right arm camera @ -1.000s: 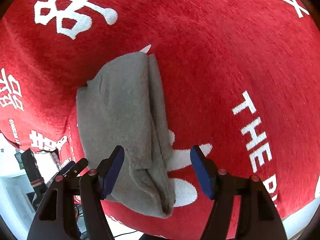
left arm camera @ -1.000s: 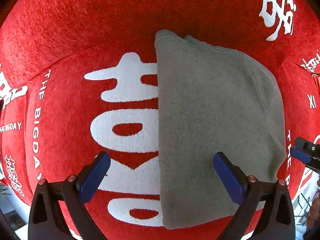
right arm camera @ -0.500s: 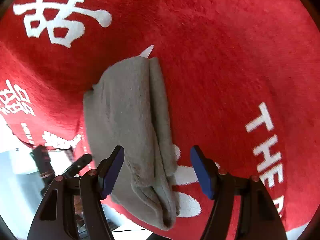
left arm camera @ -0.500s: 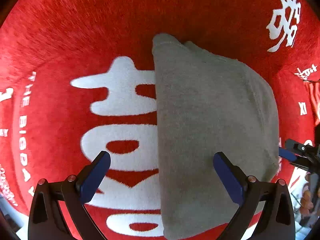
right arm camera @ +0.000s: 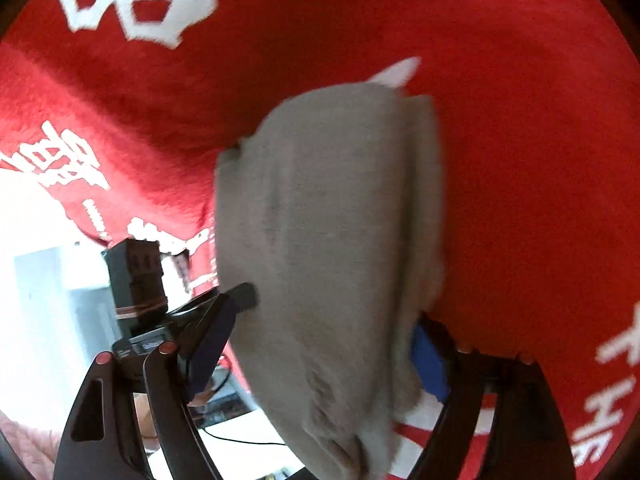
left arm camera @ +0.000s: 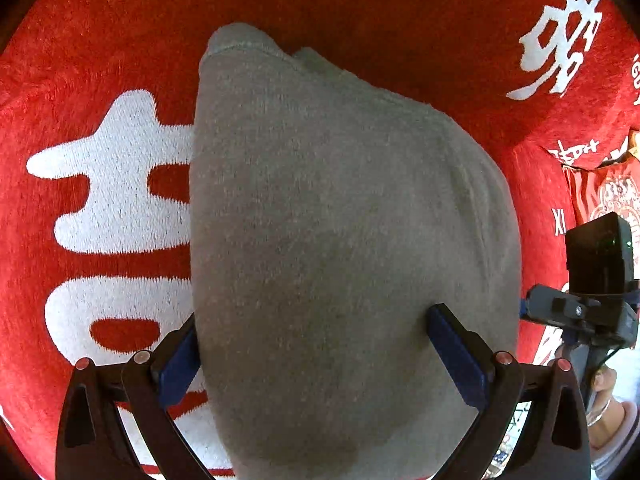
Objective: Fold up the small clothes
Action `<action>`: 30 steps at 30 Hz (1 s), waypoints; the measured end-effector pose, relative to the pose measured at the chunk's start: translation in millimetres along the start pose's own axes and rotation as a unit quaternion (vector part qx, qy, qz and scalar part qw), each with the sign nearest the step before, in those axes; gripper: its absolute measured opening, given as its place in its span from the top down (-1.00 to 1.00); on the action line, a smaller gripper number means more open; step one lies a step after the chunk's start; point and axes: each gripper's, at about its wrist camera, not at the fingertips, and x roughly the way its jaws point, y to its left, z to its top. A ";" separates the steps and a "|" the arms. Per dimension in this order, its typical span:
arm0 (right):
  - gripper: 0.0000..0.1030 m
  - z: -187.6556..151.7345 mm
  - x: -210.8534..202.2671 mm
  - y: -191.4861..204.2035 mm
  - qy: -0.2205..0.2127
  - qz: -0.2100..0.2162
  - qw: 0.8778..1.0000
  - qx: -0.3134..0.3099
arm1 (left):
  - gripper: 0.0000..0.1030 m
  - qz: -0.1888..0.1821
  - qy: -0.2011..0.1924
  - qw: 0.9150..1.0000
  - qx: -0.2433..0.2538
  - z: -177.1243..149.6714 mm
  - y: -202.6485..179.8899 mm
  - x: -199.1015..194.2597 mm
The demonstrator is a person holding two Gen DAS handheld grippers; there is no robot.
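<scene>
Garment [left arm camera: 340,240], grey, folded, lay on red cloth [left arm camera: 100,60], long axis running away from both grippers. Straddled by left gripper [left arm camera: 320,360] and right gripper [right arm camera: 320,356], fingers spread wide at near end (contact uncertain). Neither clearly nearer.

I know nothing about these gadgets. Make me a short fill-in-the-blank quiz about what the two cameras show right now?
1. The folded garment between the fingers is ____ in colour.
2. It lies on a ____ cloth with white characters.
3. The left gripper has its two fingers on ____ sides of the garment.
4. The pads on the right gripper are ____.

Answers: grey; red; opposite; blue
</scene>
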 end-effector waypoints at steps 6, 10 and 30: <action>-0.64 -1.7 13.8 3.3 0.004 0.018 1.000 -0.004 | -1.00 -0.002 -0.002 1.000 0.002 -1.7 1.2 2.3; -0.40 -3.3 14.7 -2.3 -0.011 0.018 0.999 0.033 | -0.91 0.007 -0.007 1.000 -0.005 -5.5 3.9 -5.0; 0.38 -58.0 25.8 93.7 -0.005 0.090 0.996 -0.002 | 0.15 -0.020 -0.083 0.996 0.015 -70.1 35.8 -124.5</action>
